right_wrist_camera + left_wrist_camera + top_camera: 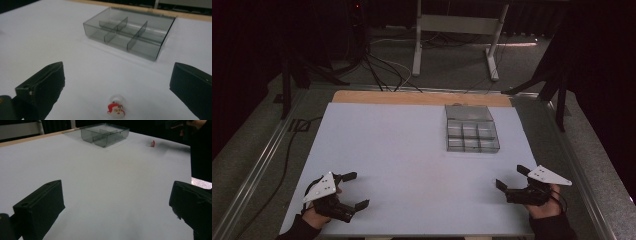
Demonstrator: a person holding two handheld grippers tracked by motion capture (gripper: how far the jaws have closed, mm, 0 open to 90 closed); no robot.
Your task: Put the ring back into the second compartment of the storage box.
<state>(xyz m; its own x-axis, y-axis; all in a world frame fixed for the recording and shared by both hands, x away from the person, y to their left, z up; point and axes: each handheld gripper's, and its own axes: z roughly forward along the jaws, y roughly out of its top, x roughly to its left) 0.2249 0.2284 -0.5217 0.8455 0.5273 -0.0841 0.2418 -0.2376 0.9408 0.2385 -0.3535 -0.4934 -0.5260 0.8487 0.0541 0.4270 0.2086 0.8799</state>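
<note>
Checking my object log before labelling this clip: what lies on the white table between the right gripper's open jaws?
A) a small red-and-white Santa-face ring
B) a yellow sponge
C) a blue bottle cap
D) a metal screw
A: the right gripper view shows a small red-and-white Santa-face ring lying on the white table between the right gripper's open jaws, nearer than the clear grey divided plastic box.

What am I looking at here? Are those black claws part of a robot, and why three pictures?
No robot: a person holds a two-jaw tool in each hand, the left gripper and the right gripper. One camera looks down from above; one more rides on each gripper, looking out between its black jaws. On the white table stands a clear divided box, its compartments apparently empty. A small Santa-face ring lies between the right gripper's jaws, untouched. Both grippers are open and hold nothing.
</note>
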